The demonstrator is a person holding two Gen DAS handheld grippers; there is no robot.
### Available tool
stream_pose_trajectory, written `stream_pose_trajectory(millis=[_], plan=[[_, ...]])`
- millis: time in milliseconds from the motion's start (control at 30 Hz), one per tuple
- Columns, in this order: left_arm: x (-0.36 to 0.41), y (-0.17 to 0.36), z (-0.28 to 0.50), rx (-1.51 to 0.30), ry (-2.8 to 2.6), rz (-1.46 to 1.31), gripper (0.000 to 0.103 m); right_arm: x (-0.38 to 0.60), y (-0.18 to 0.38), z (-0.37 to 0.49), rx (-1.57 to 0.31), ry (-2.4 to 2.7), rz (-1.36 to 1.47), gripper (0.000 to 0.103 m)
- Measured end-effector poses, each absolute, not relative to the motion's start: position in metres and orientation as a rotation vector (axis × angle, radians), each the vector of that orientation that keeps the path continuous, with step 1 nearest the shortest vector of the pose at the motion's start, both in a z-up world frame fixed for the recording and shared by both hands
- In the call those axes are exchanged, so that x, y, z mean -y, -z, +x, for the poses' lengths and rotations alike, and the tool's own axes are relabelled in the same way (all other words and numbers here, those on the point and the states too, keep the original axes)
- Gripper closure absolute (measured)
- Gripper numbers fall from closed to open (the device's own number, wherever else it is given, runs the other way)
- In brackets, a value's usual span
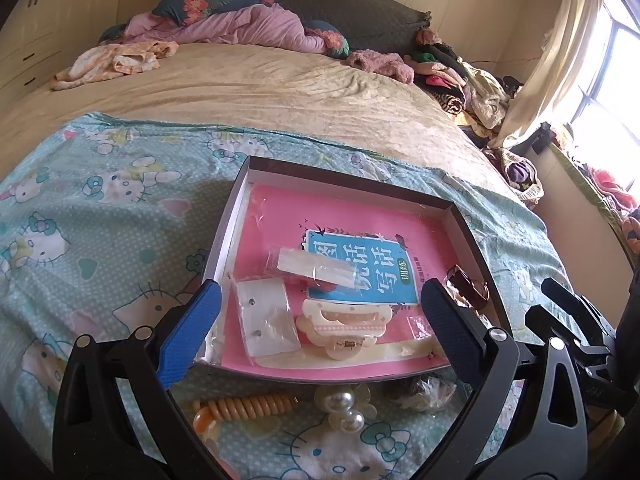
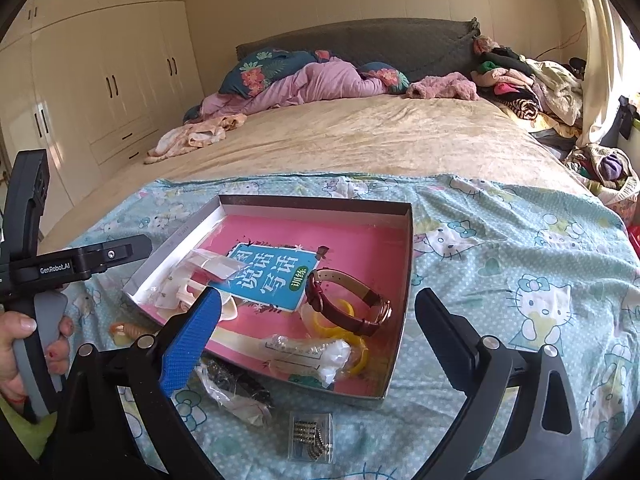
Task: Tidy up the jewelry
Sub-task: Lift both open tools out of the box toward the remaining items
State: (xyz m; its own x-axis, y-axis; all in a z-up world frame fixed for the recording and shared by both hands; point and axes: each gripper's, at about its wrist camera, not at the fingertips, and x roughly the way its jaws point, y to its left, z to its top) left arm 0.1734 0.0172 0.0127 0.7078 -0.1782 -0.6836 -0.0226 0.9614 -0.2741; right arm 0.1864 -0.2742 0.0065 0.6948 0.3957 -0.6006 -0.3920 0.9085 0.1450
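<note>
Mid-sort: both the left hand-held gripper [image 1: 320,332] and right hand-held gripper [image 2: 316,336] gape empty over the tray [image 2: 406,280] at frame centre, watch [image 2: 348,300] already inside, so next grab the bead packet [image 2: 312,436] lying lower centre outside its near wall, open bedsheet [image 2: 520,248] right.

- Shallow grey box [image 2: 404,280], pink-lined, open, ahead of the fingers.
- Brown-strap watch [image 2: 352,300] on its side inside.
- Cream hair claw [image 1: 344,326] inside.
- Orange spiral tie [image 1: 248,406] outside, nearer the fingers.
</note>
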Motion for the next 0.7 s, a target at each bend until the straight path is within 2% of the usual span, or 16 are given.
stream_pose_trajectory(millis=[700], plan=[[-0.032,-0.043,0.133,-0.71,0.077,-0.312,0.01,0.274,-0.037,0.147,-0.612,-0.477,-0.006,0.006]])
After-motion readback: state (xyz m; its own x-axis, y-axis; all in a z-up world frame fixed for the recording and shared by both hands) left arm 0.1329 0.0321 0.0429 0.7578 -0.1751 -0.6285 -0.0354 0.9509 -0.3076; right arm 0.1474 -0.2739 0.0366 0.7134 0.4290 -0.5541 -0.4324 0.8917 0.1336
